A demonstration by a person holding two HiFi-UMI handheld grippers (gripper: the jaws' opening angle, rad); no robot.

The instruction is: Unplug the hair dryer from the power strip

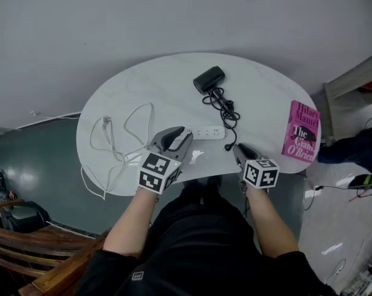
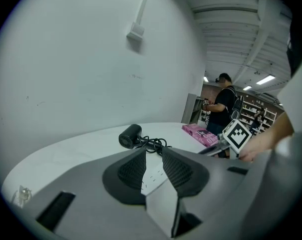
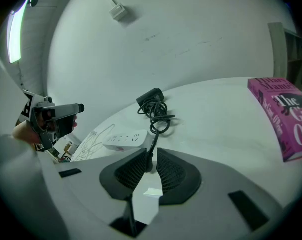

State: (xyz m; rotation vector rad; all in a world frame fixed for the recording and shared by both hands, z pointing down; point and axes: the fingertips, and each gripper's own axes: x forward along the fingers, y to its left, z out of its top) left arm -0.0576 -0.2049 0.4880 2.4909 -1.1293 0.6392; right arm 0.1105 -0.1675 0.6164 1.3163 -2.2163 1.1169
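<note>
Right gripper clamps plug; left gripper gapes empty at 9 o'clock. Tugged cord may drag hair dryer.

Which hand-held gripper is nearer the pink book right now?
Right. The right hand-held gripper is to the left of the pink book; the left hand-held gripper is farther left, by the power strip's far end.

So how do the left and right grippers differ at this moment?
The left gripper has its fingers apart, nothing gripped; the right gripper is shut on the black hair dryer cord. The left gripper is near the left end of the power strip, the right gripper beyond its right end. Both tilt downward.
</note>
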